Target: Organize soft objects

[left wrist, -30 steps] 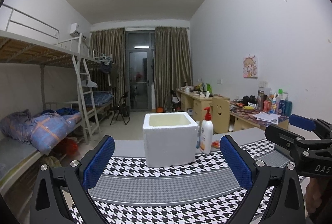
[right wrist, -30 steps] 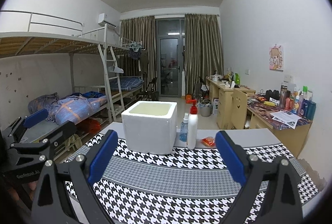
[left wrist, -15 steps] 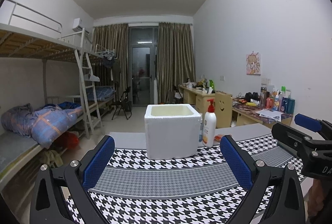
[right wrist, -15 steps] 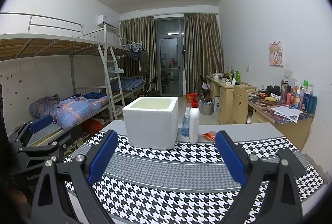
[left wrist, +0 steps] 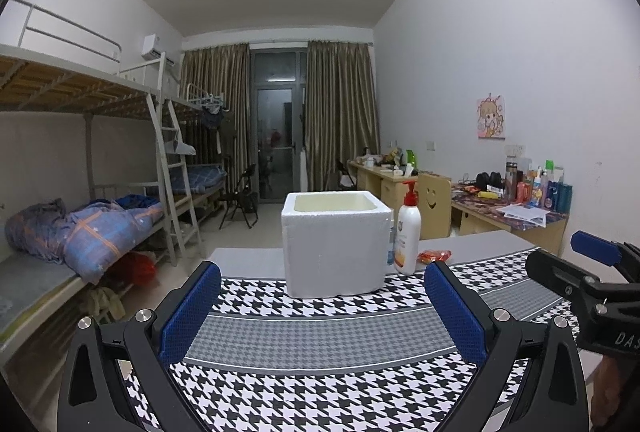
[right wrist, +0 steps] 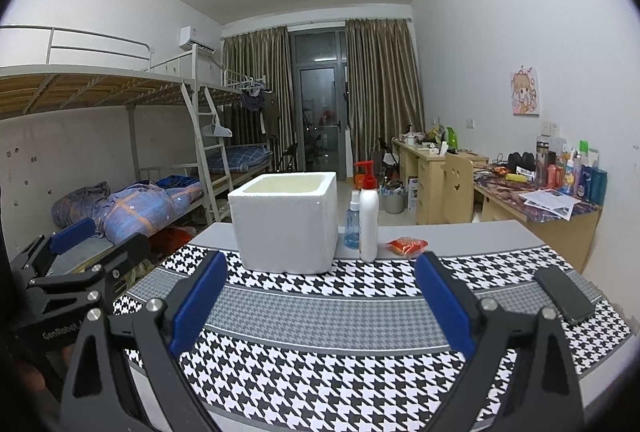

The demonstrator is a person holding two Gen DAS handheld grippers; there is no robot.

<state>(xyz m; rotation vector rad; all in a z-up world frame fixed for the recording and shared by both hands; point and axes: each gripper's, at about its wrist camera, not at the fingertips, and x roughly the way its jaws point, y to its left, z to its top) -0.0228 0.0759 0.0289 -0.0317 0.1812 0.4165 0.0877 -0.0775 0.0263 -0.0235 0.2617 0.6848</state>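
Though nothing is held at this moment, grippers: left gripper [left wrist: 322,306] and right gripper [right wrist: 320,296] both spread wide, empty, above the checked cloth [right wrist: 328,364].
Soft packet: one orange packet [right wrist: 408,245] on the grey table [right wrist: 460,232], just right of the bottles.
Handling: likely light, squashy and crinkly; pinch it across the middle, gently.
Box: one white foam box [right wrist: 286,222], open-topped, light, easily dented.
Bottles: two, a white pump bottle [right wrist: 368,220] and a small blue spray bottle [right wrist: 352,220].
Phone: one dark phone [right wrist: 564,295] at the right edge.
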